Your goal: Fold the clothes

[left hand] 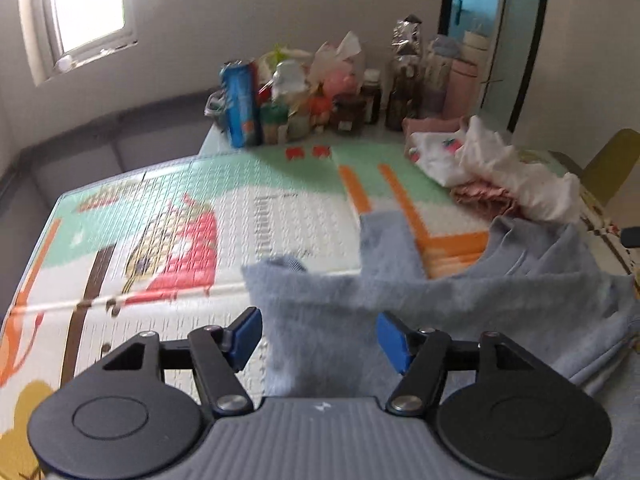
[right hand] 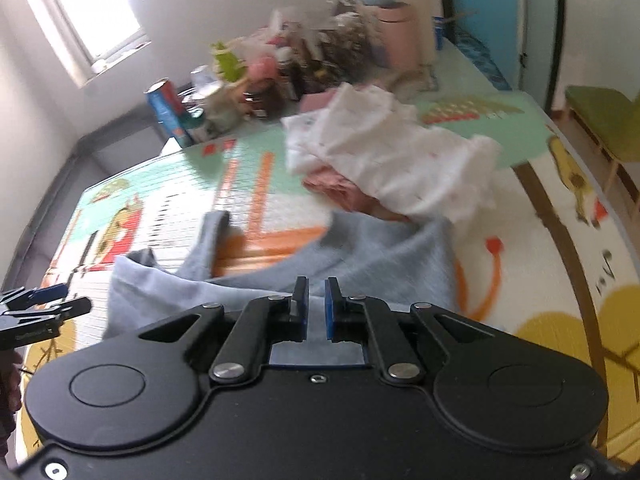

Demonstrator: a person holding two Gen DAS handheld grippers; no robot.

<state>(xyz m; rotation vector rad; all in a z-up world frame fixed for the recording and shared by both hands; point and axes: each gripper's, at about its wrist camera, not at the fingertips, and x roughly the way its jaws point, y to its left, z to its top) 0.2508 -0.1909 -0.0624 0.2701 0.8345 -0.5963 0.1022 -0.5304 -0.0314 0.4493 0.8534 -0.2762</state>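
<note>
A light blue-grey garment (left hand: 440, 300) lies crumpled on the patterned play mat (left hand: 160, 240); it also shows in the right wrist view (right hand: 360, 256). My left gripper (left hand: 318, 338) is open, its blue pads on either side of the garment's near edge, holding nothing. My right gripper (right hand: 316, 300) has its pads close together over the garment's near edge, with a narrow gap between them; no cloth shows in the gap. The left gripper also shows at the left edge of the right wrist view (right hand: 40, 308).
A pile of white and pink clothes (left hand: 488, 168) lies behind the garment, also in the right wrist view (right hand: 384, 152). Bottles, jars and bags (left hand: 320, 96) crowd the far edge. A green chair (right hand: 604, 120) stands to the right. A window (left hand: 84, 4) is far left.
</note>
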